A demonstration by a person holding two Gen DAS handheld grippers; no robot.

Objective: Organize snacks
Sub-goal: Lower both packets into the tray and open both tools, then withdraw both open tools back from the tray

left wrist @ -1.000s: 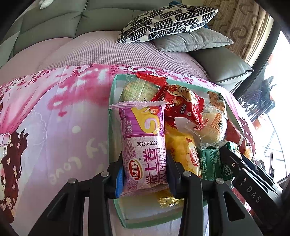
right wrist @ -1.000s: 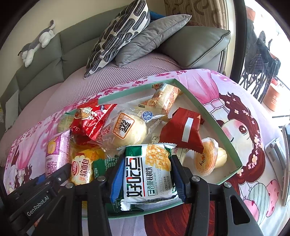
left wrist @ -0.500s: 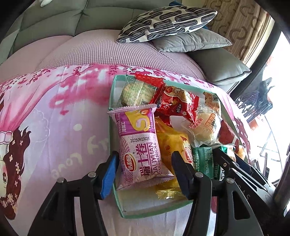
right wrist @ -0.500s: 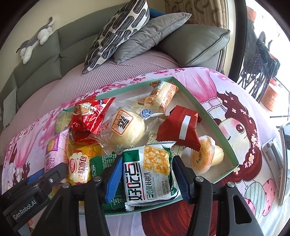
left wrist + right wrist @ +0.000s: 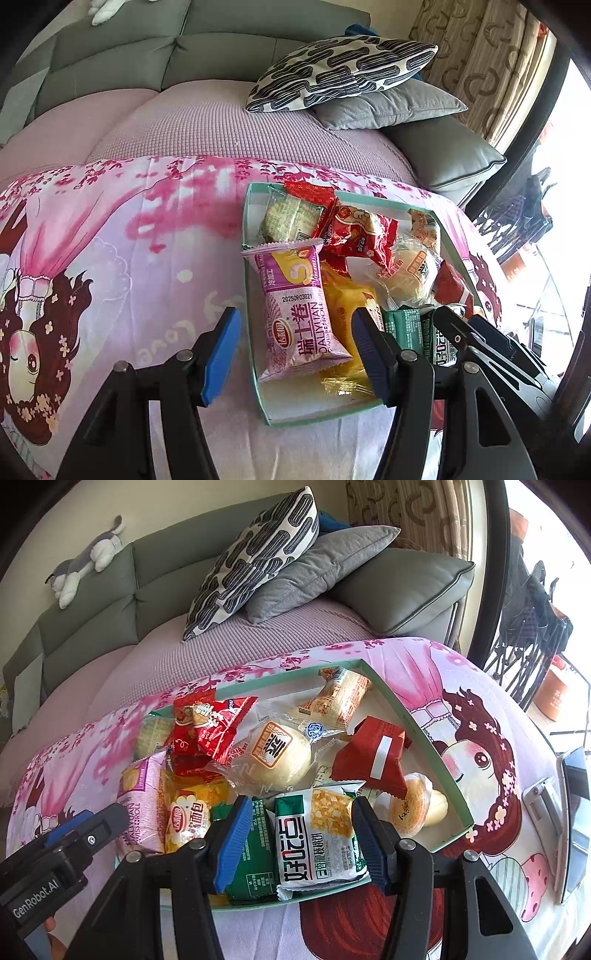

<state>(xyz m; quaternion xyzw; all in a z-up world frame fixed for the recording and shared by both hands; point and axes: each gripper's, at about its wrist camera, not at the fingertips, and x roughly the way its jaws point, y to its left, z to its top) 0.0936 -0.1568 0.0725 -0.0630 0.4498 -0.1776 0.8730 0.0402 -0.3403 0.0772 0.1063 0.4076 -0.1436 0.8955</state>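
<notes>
A mint-green tray (image 5: 255, 387) lies on a pink blanket, filled with several wrapped snacks. My left gripper (image 5: 295, 350) is open above the tray's near left corner. A purple Swiss-roll pack (image 5: 299, 310) lies flat in the tray between its blue pads, touching neither. My right gripper (image 5: 301, 842) is open over the tray's (image 5: 406, 723) near edge. A white-and-green snack pack (image 5: 321, 834) rests there between its pads, leaning on a dark green pack (image 5: 251, 853). Also in the tray are a wrapped bun (image 5: 277, 757), a red pack (image 5: 210, 727) and a jelly cup (image 5: 410, 808).
The blanket (image 5: 129, 277) covers a surface in front of a grey-green sofa (image 5: 184, 62) with a patterned cushion (image 5: 343, 70) and a grey one. A phone (image 5: 572, 812) lies on the blanket right of the tray. A plush toy (image 5: 88, 557) sits on the sofa back.
My left jaws opened off the purple pack and the gripper drew back and up; the pack now lies in the tray. My right jaws widened off the white-and-green pack.
</notes>
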